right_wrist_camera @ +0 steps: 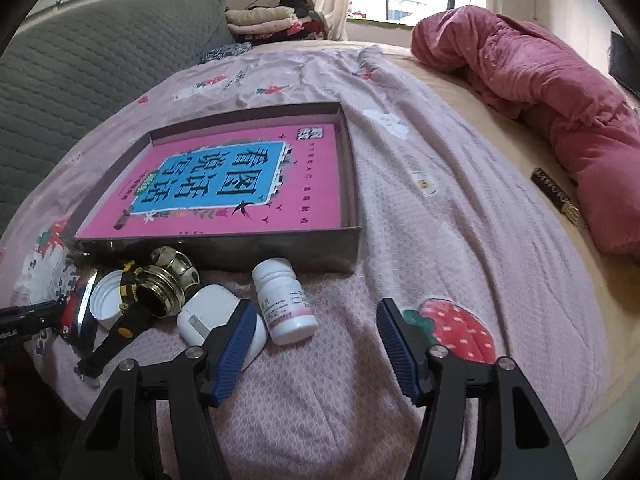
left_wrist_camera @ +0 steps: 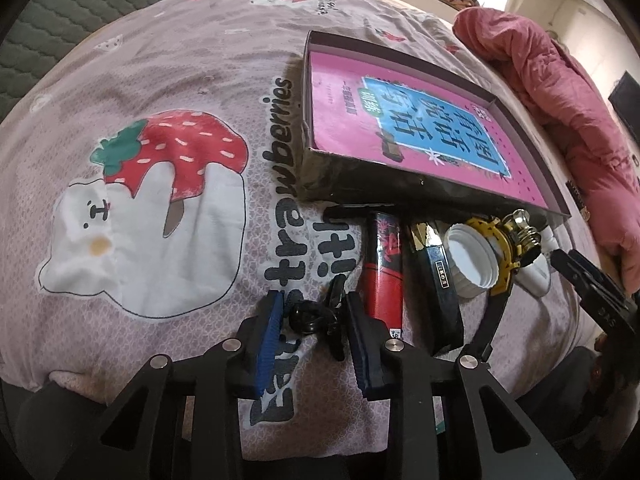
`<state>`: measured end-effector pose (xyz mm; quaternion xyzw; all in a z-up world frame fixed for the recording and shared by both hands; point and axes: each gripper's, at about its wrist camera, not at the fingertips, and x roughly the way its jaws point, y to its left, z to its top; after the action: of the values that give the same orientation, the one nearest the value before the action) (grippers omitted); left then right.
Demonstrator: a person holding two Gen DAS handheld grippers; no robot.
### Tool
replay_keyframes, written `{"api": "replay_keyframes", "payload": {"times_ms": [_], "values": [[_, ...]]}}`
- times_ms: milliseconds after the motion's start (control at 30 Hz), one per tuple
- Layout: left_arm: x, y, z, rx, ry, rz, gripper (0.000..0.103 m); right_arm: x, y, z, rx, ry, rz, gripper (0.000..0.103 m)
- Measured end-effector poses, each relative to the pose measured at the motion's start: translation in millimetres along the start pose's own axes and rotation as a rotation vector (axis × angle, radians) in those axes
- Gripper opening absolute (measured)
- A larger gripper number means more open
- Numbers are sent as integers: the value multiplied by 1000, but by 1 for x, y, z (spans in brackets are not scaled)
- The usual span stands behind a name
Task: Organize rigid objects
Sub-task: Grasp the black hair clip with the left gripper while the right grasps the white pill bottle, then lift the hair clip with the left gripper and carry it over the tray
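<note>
A shallow dark box holding a pink book lies on the bed. In front of it lie a red-black box, a dark box, a white cap, a brass knob, a black-yellow tool, a white case and a white pill bottle. My left gripper is shut on a small black clip. My right gripper is open and empty, just right of the pill bottle.
The pink strawberry-print bedspread covers the bed. A rolled red quilt lies along the right side. A grey padded headboard stands at the back left. A dark label lies on the bare mattress.
</note>
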<state>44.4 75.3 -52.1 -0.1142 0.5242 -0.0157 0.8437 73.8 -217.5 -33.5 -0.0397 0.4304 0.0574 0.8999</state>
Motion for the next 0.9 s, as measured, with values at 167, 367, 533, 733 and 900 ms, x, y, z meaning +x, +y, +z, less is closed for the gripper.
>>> {"api": "replay_keyframes", "payload": {"times_ms": [167,367,533,733,900], "values": [[4,-1,1,11,-1,10,32,7,2,3,-27,-1,8,50],[6,-10,-1,58,-12,51,29,23,3,1,-51,26,2,30],[5,-15,-1,84,-16,61,24,25,-1,0,-33,16,24,27],[-2,-26,-2,140,-35,-12,23,21,-9,-1,11,0,57,27],[-4,-22,0,112,-39,-43,23,13,-11,1,12,-26,53,27]]}}
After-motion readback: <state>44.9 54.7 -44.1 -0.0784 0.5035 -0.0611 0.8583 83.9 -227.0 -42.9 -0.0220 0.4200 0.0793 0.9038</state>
